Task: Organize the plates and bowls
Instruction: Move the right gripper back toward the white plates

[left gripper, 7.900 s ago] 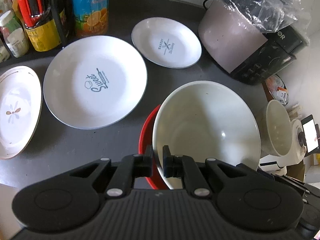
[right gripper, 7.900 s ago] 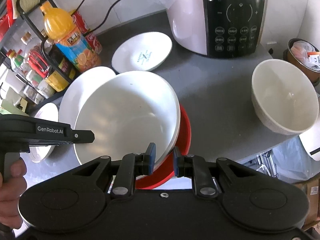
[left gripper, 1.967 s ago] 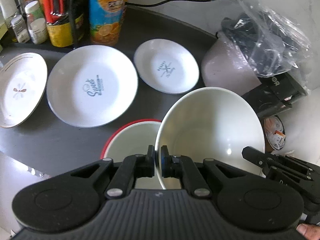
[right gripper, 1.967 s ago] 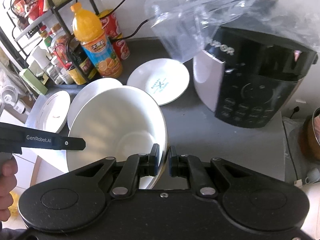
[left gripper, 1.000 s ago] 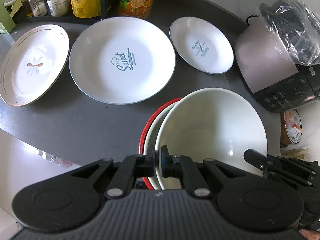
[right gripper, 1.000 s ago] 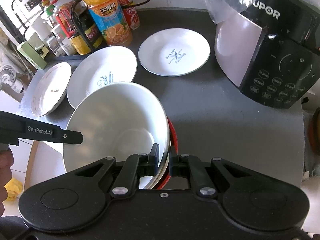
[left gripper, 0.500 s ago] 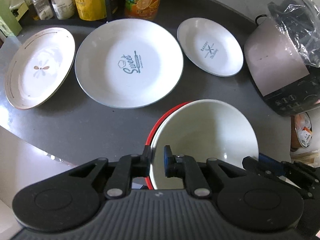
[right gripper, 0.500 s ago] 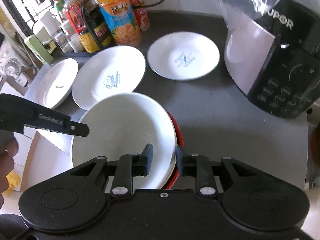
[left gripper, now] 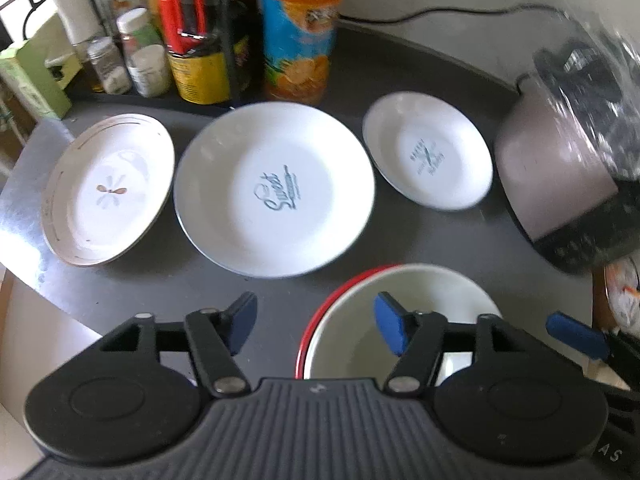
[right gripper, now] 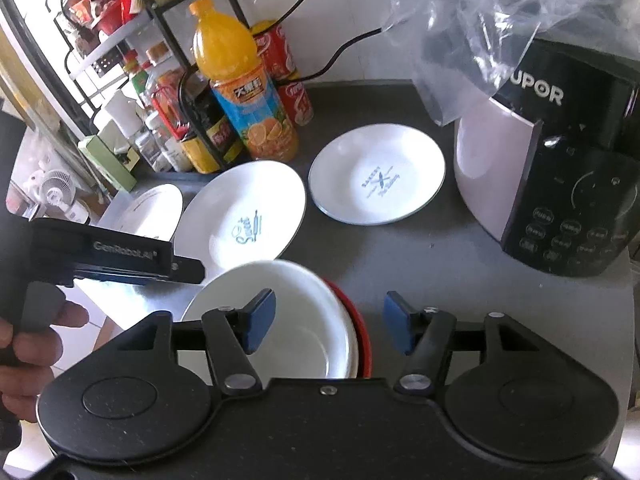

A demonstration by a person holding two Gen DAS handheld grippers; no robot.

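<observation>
The white bowl [left gripper: 404, 312] now sits nested inside the red bowl [left gripper: 320, 320] on the dark counter [left gripper: 168, 280], close to its front edge. I think this is the purpose of the step: bowls of similar shape go one into the other, so they take less place.

The left gripper [left gripper: 316, 322] has just been opening its jaws. The blue pads stand apart and press on nothing; one pad hangs over the white bowl's hollow, the other is outside the red rim, at about 9 o'clock from the stack. The right gripper [right gripper: 328, 322] has also just been opening. Its jaws are wide too, one pad over the bowl's inside and one beyond the rim toward 3 o'clock. So the rim is between the fingers of each tool but is not gripped. Two grippers on one bowl make sense, because a wide bowl tilts easily when only one side is held.

From the stack, the large plate [left gripper: 276, 188] with the word "Sweet" lies at 11 o'clock, the gold-rimmed plate [left gripper: 108, 188] further at 10 o'clock, and the small plate [left gripper: 428, 156] at 1 o'clock. They lie apart, not stacked, so the plates seem to be the remaining work. The rice cooker [right gripper: 560, 184] stands at 2 o'clock, well apart from the bowls.
</observation>
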